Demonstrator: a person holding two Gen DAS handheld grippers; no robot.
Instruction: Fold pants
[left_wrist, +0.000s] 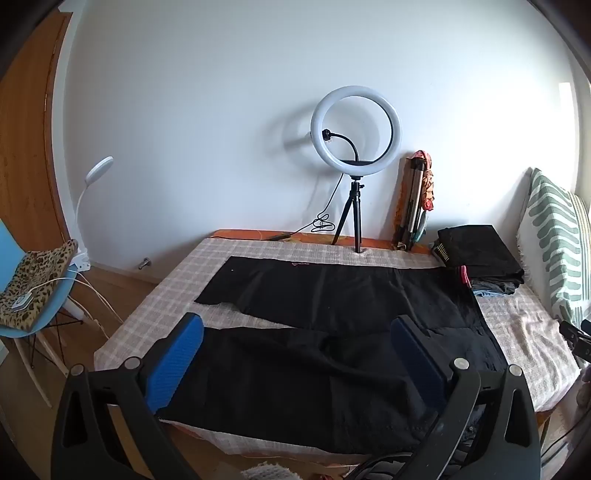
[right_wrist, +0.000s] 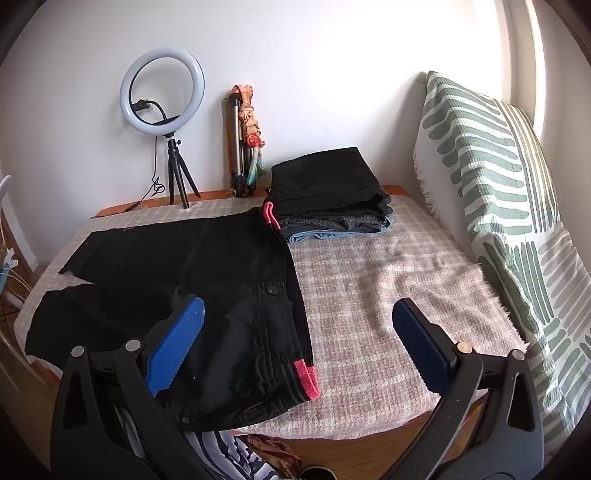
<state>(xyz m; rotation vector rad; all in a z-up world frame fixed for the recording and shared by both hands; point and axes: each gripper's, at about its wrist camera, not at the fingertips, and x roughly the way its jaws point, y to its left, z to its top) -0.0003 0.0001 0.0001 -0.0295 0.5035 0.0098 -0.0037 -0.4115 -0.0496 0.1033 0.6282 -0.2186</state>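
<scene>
Bed: the checked cover (right_wrist: 369, 280) carried everything you worked over; its far edge ran along the white wall (left_wrist: 221, 110).
Cushion: a green-and-white patterned cushion (right_wrist: 491, 177) leaned upright along the bed's right edge.
Pants: the black pants (left_wrist: 332, 295) lay spread flat and unfolded across the left half of the bed, the two legs reaching toward the left edge with a strip of cover showing between them, the waistband (right_wrist: 291, 295) running from the far edge to the near edge around the middle of the bed, with pink tabs at both of its ends.
Stack: folded clothes (right_wrist: 328, 188), black on top, sat at the far edge right of the waistband, touching or just beside it; you could not tell which.
Ring light: a ring light (left_wrist: 355, 129) stood on a small tripod at the far edge, behind the pants.
Left gripper: your left gripper (left_wrist: 295, 332) hung over the near leg with its blue pads spread wide apart, nothing between them.
Right gripper: your right gripper (right_wrist: 299, 317) hovered over the waistband near the near edge, pads equally wide apart, gripping nothing.
</scene>
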